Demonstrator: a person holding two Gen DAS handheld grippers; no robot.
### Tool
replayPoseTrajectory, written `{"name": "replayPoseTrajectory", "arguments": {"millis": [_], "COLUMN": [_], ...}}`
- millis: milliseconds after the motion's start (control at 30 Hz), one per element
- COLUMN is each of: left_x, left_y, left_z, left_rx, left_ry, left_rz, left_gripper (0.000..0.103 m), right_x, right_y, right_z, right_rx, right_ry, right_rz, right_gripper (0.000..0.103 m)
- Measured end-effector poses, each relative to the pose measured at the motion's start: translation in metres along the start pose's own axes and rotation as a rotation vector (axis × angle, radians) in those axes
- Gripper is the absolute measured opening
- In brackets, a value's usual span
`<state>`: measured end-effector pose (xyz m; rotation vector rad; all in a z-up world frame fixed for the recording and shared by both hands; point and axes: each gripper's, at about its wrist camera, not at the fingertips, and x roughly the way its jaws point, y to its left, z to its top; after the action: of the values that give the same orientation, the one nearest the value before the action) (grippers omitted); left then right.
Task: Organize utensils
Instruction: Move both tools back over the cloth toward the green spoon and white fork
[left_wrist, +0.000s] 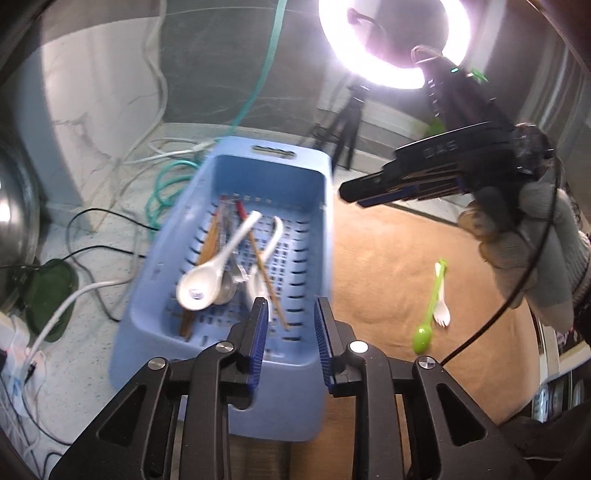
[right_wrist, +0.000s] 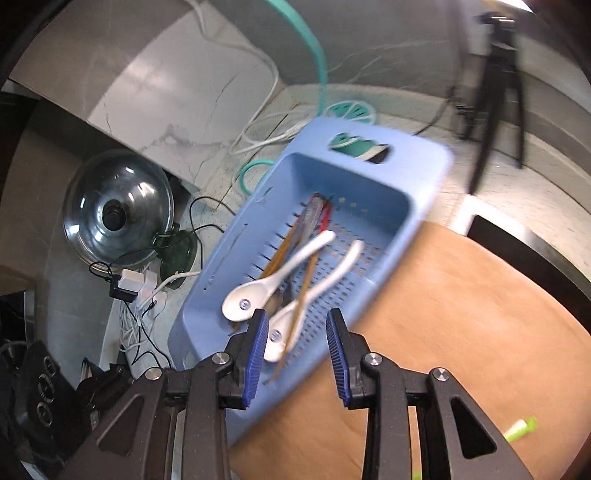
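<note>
Both pairs of jaws stand partly spread with nothing between the pads. Seen from its own camera, the left gripper (left_wrist: 290, 315) hangs over the near end of the pale blue slotted plastic basket (left_wrist: 147, 314), and its blue ribbed pads touch no utensil. Likewise the right gripper (right_wrist: 297, 328) hovers empty above the same basket's near end; in the left view a gloved hand (left_wrist: 524, 251) carries it high over the table.

Inside the basket lie two white ceramic soup spoons, one (left_wrist: 207, 277) with its bowl toward the near left, the other (left_wrist: 271, 236) curving along the middle. With them are brown wooden chopsticks (left_wrist: 266, 280), a red-handled piece (left_wrist: 241, 210) and some metal cutlery; the heap is too tangled and blurred to count.

On the round brown wooden table (left_wrist: 388, 277), well apart from the basket, rest one lime green plastic spoon (left_wrist: 428, 314) and one small white plastic fork (left_wrist: 441, 314), touching each other. Bare tabletop lies open between them and the basket.

That basket sits at the table's left edge, its far end overhanging a floor strewn with cables.
</note>
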<state>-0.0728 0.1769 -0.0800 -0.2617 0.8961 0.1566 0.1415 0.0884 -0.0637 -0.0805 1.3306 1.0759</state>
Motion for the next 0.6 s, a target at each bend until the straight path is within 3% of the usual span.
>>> {"name": "replayPoseTrajectory", "arguments": {"millis": [233,600], "left_x": [0.03,0.082], "left_y": [-0.046,-0.123], "left_z": [-0.005,-0.019], "left_rx": [0.097,0.263], "left_ry": [0.067,0.206], "left_rz": [-0.078,-0.203], "left_gripper": [0.024,0.024], "right_x": [-0.048,-0.06], "right_y": [-0.053,-0.124], "right_z": [-0.051,-0.124], "right_rx": [0.084,0.269], "right_ry": [-0.086,-0.086], "right_rz": [-0.07,-0.136], "right_gripper": [0.03,0.03]}}
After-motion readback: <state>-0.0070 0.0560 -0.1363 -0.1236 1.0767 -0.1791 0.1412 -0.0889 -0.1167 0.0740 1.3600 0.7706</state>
